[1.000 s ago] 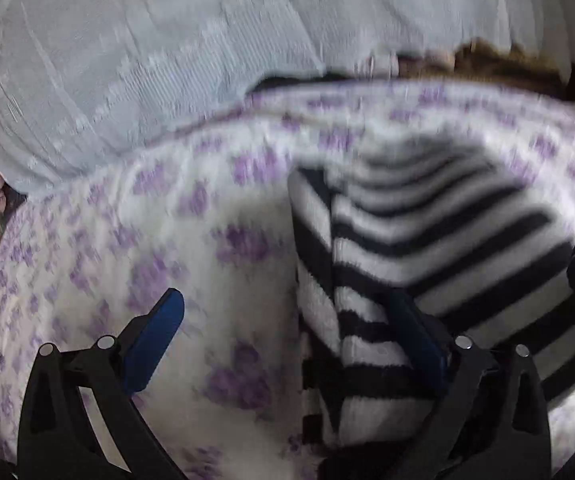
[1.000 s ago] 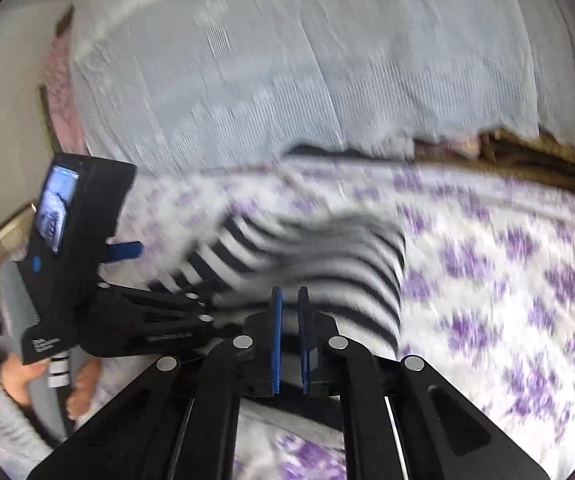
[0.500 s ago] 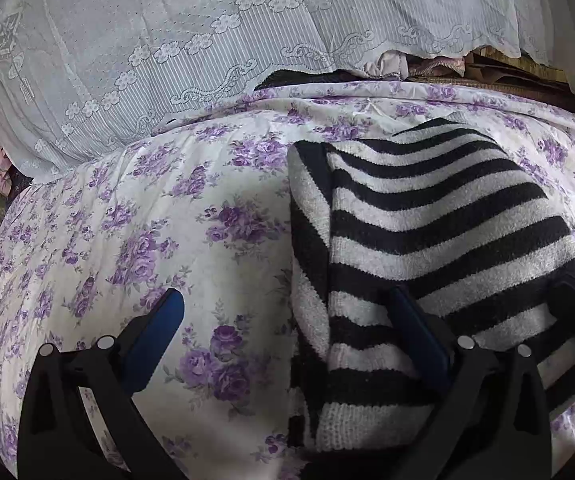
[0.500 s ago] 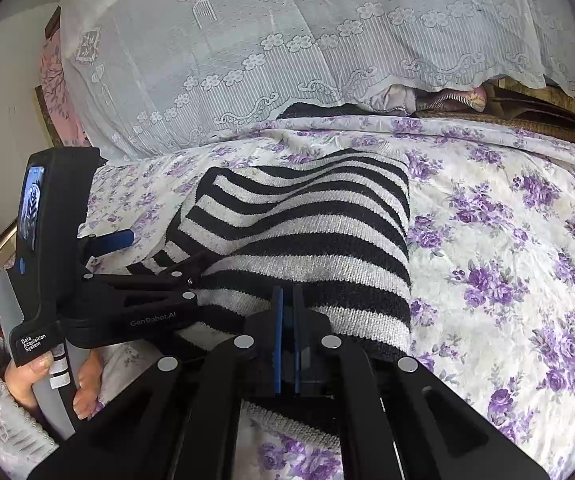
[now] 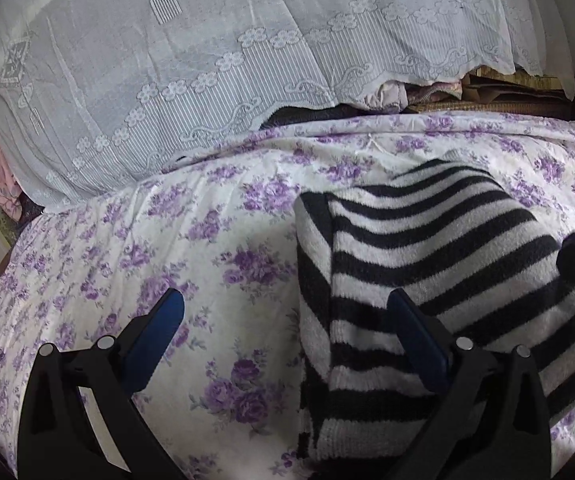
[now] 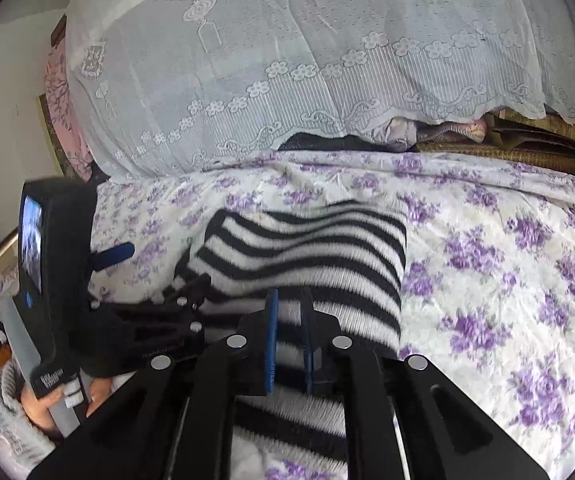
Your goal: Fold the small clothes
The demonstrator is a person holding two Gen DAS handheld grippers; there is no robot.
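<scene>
A black-and-white striped knit garment (image 5: 427,248) lies folded on the floral bedsheet (image 5: 191,240). It also shows in the right wrist view (image 6: 307,256). My left gripper (image 5: 287,312) is open wide; its right finger rests on the garment's near part, its left finger is over bare sheet. My right gripper (image 6: 287,304) has a narrow gap between its blue pads, with striped knit showing in the gap. I cannot tell whether it grips the fabric. The left gripper's body (image 6: 59,280) shows at the left of the right wrist view.
A white lace cover (image 5: 227,60) drapes over a pile at the back of the bed. Folded fabrics (image 5: 487,92) peek out under its right edge. A pink cloth (image 6: 59,92) hangs at far left. Bare sheet (image 6: 507,280) lies right of the garment.
The right gripper's pads have parted slightly from tightly shut. Both views have shifted a little. The garment has settled flat on the sheet.
</scene>
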